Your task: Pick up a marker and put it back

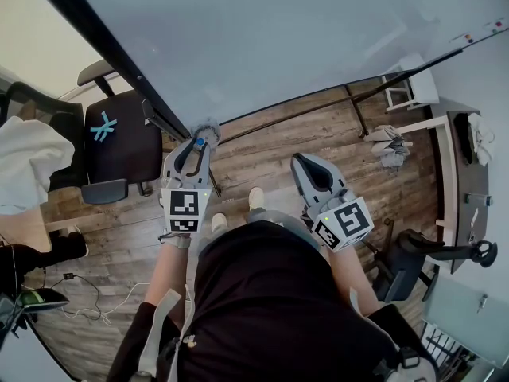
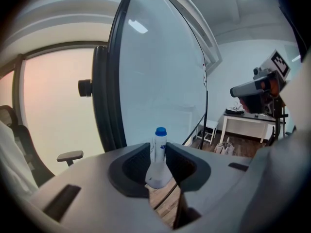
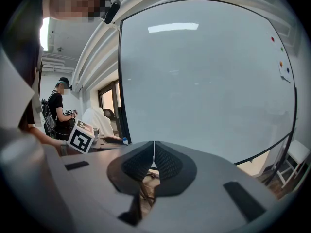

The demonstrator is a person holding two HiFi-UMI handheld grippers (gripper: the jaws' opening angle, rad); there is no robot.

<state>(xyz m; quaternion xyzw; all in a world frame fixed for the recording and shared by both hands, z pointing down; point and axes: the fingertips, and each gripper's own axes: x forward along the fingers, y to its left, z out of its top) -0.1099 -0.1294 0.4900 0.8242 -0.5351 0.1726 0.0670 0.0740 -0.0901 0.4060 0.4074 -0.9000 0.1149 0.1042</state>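
Observation:
A white marker with a blue cap (image 2: 159, 147) stands between the jaws of my left gripper (image 2: 158, 154), cap pointing away from me. A thin sliver of light shows on its left side, so the pads do not seem to press it. In the head view the marker (image 1: 198, 143) sits at the tip of the left gripper (image 1: 197, 151), right at the lower edge of the big whiteboard (image 1: 278, 38). My right gripper (image 1: 308, 164) hangs further right, off the board, jaws together with nothing in them (image 3: 154, 154).
A black office chair (image 1: 119, 146) with a blue tape cross stands left of the board. The board's black base bar (image 1: 318, 110) crosses the wooden floor. A white desk (image 1: 445, 157) and a stool (image 1: 409, 86) are at the right. Another person (image 3: 58, 108) stands far left.

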